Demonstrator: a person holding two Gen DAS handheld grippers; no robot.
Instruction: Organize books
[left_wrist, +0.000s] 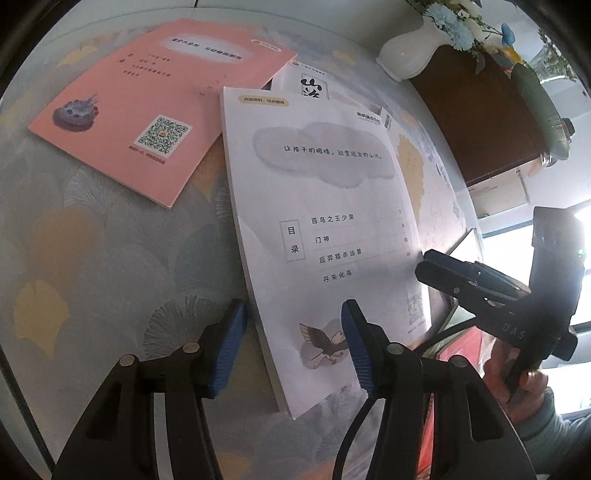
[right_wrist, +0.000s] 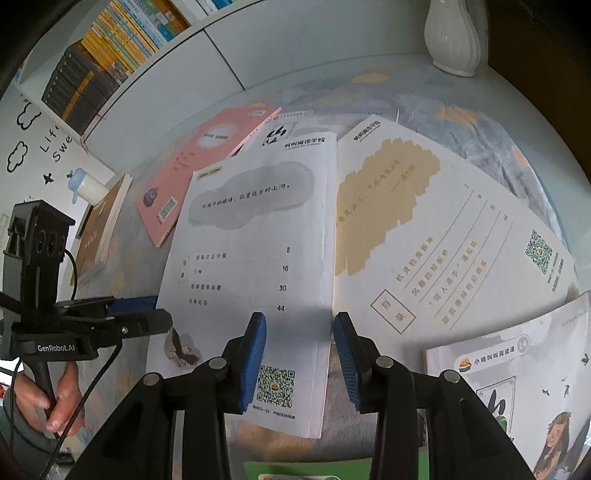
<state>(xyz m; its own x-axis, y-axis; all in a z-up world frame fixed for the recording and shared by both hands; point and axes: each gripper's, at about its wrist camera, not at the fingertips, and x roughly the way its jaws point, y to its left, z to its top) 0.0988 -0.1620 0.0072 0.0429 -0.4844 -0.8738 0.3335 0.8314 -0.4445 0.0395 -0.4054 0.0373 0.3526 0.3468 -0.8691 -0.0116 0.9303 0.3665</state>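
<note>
A white book (left_wrist: 325, 229) with a grey cloud and a contents list lies on the patterned tablecloth (left_wrist: 92, 258). My left gripper (left_wrist: 293, 345) is open, its blue pads straddling the book's left edge without pressing it. My right gripper (right_wrist: 300, 363) is open too, with the right edge of the white book (right_wrist: 258, 240) running between its pads. Each gripper shows in the other's view: the right gripper (left_wrist: 421, 264) at the book's right side, the left gripper (right_wrist: 159, 314) at its left side. A pink book (left_wrist: 122, 118) lies beyond on the left.
A cream book with a tan blotch (right_wrist: 424, 229) lies to the right, and another illustrated book (right_wrist: 517, 387) sits at the lower right. A brown book (right_wrist: 103, 229) lies far left. A white vase (right_wrist: 450, 37) stands at the back. A bookshelf (right_wrist: 110, 55) fills the upper left.
</note>
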